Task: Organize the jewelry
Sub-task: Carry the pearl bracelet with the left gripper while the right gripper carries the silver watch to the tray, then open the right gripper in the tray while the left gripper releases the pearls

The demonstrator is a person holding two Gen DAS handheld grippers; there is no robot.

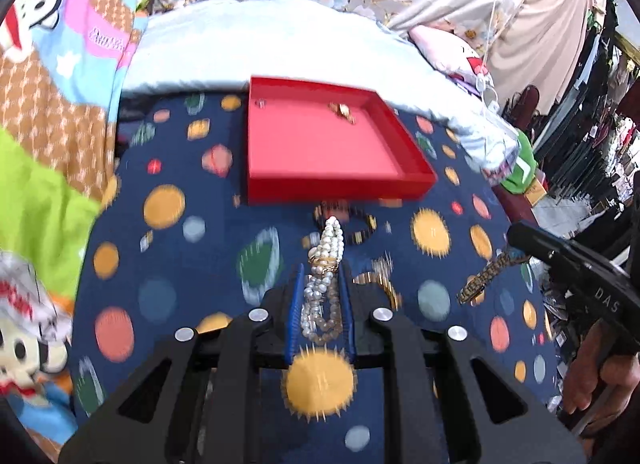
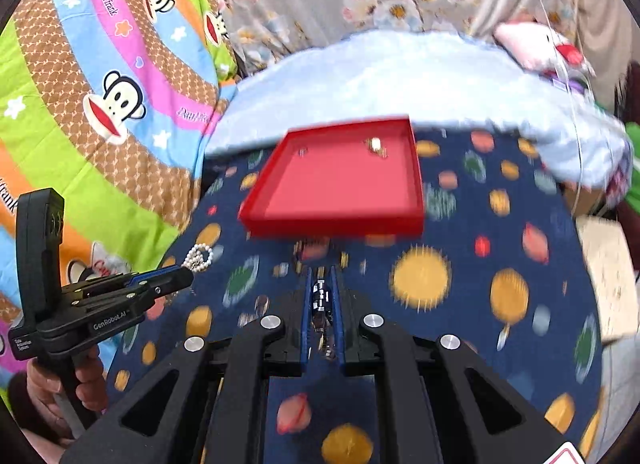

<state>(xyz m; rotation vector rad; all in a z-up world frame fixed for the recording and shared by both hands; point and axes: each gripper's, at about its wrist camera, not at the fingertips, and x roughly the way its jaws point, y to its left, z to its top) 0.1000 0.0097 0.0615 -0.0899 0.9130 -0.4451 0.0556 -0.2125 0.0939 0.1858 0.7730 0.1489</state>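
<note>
A: Where is the pearl necklace [image 1: 326,284]?
B: Pinched between the blue pads of the left gripper [image 1: 322,276], nearly closed, above the dotted cloth [image 1: 180,264].
A: And the right gripper [image 2: 322,288]?
B: Closed on a metal bracelet [image 2: 321,302]. The red tray [image 1: 332,152] lies beyond, with a gold piece [image 1: 342,112] inside.

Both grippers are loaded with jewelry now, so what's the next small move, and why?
Probably carry the left gripper forward over the red tray. It is clamped on the pearl strand, the right gripper on a metal bracelet, and the tray lies just ahead, nearly bare.
</note>
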